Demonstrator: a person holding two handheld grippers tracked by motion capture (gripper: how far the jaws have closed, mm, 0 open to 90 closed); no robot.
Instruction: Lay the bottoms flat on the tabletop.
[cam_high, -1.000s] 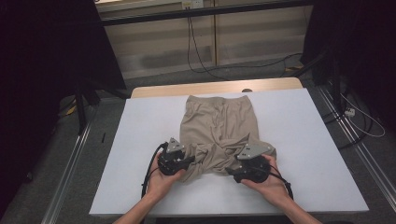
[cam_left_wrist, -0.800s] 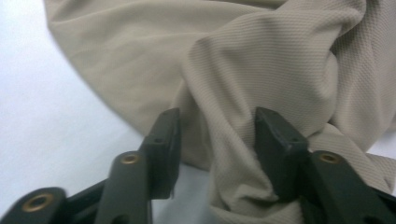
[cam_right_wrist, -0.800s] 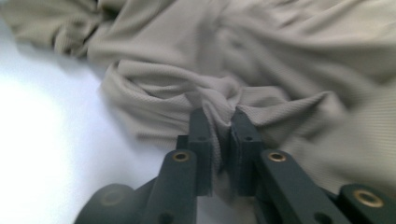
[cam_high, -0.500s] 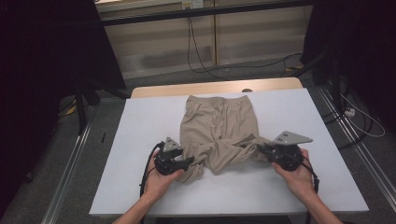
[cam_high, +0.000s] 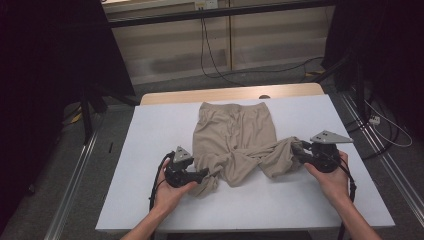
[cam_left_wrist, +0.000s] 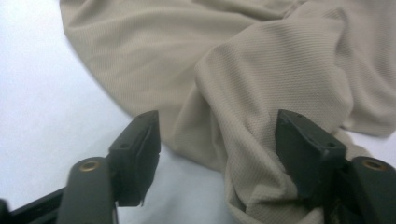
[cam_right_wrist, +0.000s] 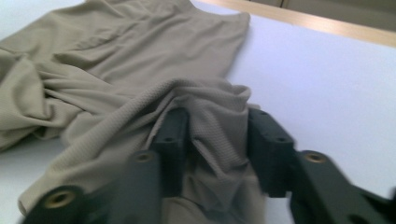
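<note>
Since a second ago the right gripper (cam_high: 301, 152) has swung out toward the right edge of the table (cam_high: 150, 150), dragging one leg of the beige shorts (cam_high: 235, 137) with it, while the left gripper (cam_high: 204, 173) has held its place at the other leg. From the left gripper view, its jaws have just been opening and stand spread, cloth lying between them but unpressed. From the right gripper view, the jaws have just reopened partway around a bunched fold; whether they are pinching it I cannot tell. That fold could slip free, leaving the leg crumpled. No containers are present.
</note>
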